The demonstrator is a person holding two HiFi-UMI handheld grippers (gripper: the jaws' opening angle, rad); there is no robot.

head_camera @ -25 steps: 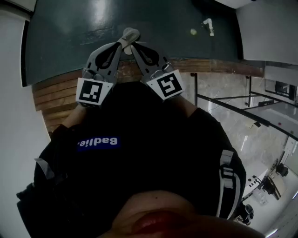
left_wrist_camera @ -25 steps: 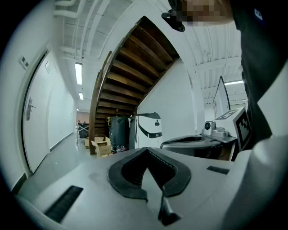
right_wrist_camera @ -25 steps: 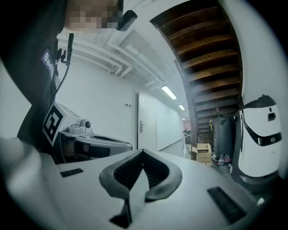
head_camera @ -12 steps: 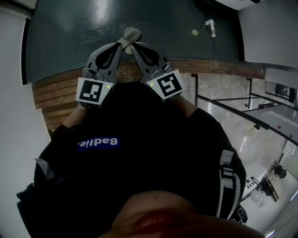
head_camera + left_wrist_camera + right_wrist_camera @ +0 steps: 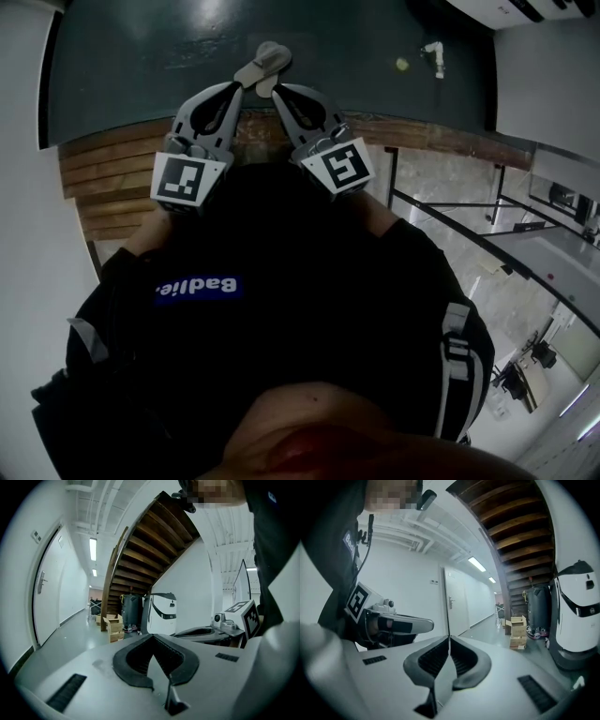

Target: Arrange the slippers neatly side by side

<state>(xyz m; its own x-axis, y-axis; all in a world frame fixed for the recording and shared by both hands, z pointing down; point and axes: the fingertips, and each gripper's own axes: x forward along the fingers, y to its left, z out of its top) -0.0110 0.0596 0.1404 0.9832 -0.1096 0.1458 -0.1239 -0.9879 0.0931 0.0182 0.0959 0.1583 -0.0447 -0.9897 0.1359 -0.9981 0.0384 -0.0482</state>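
The left gripper (image 5: pixel 236 87) and the right gripper (image 5: pixel 277 91) are held up by the person's chest. Both have their fingers pressed together, with nothing in them. Just past the tips, down on the dark green floor (image 5: pixel 131 66), lies a grey slipper (image 5: pixel 263 63). It may be two; I cannot tell. It slants away to the right, between both tips. Both grippers look about as near, and I think they must go down to reach it.

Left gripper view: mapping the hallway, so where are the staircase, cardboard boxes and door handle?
staircase (image 5: pixel 145 545), left gripper view, underside of steps.
cardboard boxes (image 5: pixel 112 621), left gripper view, top box front.
door handle (image 5: pixel 42 579), left gripper view, lever.
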